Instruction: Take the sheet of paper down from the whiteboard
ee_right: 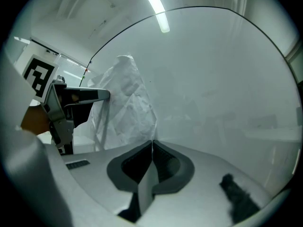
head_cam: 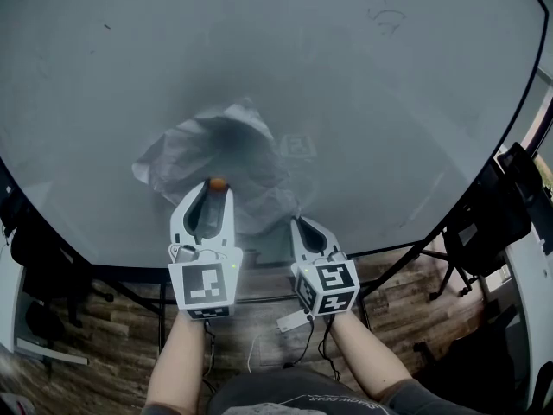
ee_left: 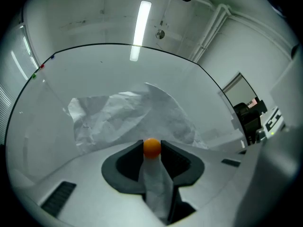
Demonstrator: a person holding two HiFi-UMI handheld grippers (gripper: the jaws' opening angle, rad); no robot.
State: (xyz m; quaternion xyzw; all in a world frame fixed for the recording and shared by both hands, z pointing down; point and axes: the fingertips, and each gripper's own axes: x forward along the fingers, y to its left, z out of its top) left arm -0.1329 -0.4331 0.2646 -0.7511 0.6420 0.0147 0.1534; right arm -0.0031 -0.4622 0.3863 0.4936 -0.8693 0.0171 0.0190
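Note:
A crumpled white sheet of paper (head_cam: 186, 150) lies against the whiteboard (head_cam: 346, 85), low and left of its middle. A small orange ball magnet (head_cam: 219, 182) sits on the sheet's lower part. My left gripper (head_cam: 218, 186) points at the board, and its two jaw tips touch the magnet (ee_left: 152, 147) on either side. Behind it the sheet (ee_left: 128, 112) bulges off the board. To the right, my right gripper (head_cam: 298, 223) is shut on the sheet's lower right edge. In the right gripper view the paper (ee_right: 124, 103) runs down into the closed jaws (ee_right: 152, 143).
The whiteboard's dark frame and stand legs (head_cam: 406, 258) run along the bottom, above a wood floor (head_cam: 112, 318). A black chair (head_cam: 492, 214) stands at the right. A faint marker scribble (head_cam: 386, 15) is at the board's upper right.

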